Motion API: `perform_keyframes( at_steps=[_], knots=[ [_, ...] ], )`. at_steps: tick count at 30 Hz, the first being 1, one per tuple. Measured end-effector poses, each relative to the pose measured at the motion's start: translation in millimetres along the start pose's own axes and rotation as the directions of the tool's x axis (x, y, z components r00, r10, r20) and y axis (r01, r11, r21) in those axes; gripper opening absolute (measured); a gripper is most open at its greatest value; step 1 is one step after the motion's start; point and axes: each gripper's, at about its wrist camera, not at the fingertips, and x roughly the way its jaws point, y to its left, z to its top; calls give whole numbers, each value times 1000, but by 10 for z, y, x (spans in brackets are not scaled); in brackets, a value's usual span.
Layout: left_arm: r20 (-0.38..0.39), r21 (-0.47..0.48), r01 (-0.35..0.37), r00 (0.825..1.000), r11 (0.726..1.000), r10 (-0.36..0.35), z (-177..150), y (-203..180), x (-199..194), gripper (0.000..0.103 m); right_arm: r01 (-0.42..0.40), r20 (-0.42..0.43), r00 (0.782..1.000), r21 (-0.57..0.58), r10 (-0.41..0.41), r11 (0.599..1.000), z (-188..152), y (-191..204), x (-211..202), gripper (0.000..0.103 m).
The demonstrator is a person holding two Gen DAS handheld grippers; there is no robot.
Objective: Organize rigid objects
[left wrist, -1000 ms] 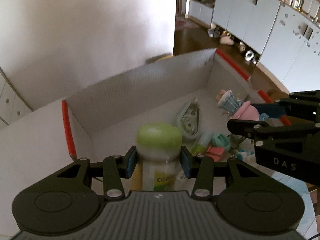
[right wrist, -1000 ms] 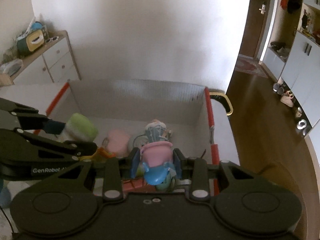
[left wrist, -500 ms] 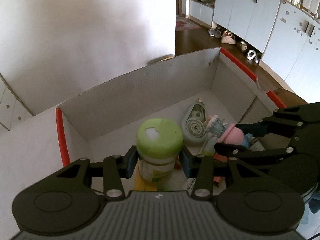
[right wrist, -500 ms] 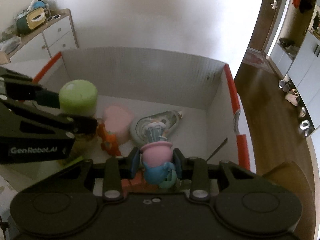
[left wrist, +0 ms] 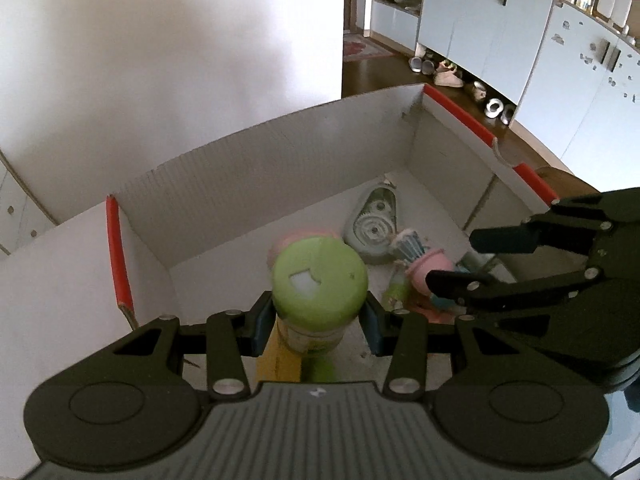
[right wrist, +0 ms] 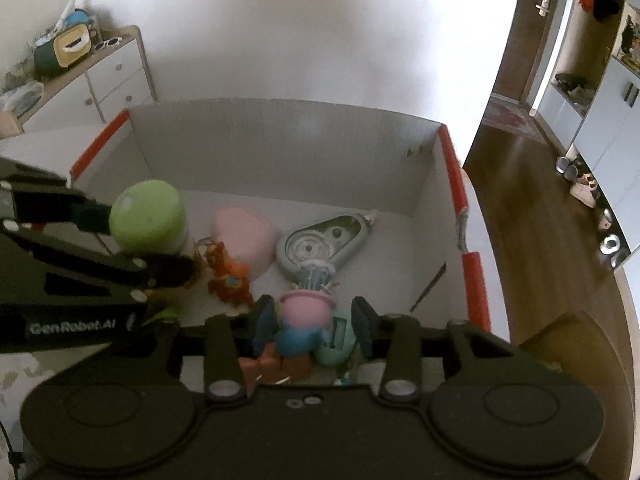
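Observation:
My left gripper (left wrist: pixel 316 324) is shut on a green-capped bottle (left wrist: pixel 319 276) and holds it inside the white cardboard box (left wrist: pixel 248 184), near its left wall. The bottle also shows in the right wrist view (right wrist: pixel 147 212). My right gripper (right wrist: pixel 314 320) stands inside the box with its jaws spread a little wider than a pink and blue toy figure (right wrist: pixel 304 316), which sits between them over other items. In the left wrist view the right gripper (left wrist: pixel 480 260) is beside that figure (left wrist: pixel 428 272).
The box (right wrist: pixel 280 148) has red-taped edges and holds a grey tape dispenser (right wrist: pixel 320 240), a pink heart-shaped object (right wrist: pixel 244 236), an orange toy (right wrist: pixel 228 272), a teal item (right wrist: pixel 336 344) and red-brown blocks (right wrist: pixel 280 364). A white dresser (right wrist: pixel 112 76) stands behind on the left. Wooden floor (right wrist: pixel 532 216) lies to the right.
Both grippers have moved lower and deeper into the box. The right gripper's jaws have spread apart from the pink and blue figure. The left still holds the bottle.

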Motion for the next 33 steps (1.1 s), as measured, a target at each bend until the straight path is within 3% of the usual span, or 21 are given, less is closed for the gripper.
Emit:
perform_keyframes(
  at_steps=[13, 30, 33],
  knots=[
    [-12, 10, 65, 998, 998, -65, -268, -84, -246, 52, 44, 46, 998, 30, -45, 999, -127, -7, -480, 49],
    [128, 9, 114, 985, 993, -114, -468, -11, -1050, 53, 2, 167, 986, 84, -16, 996, -291, 230, -1241, 52],
    [155, 25, 121, 980, 992, -123, -523, -4, -1207, 55, -6, 192, 981, 92, -12, 996, -323, 289, -1359, 64]
  ],
)
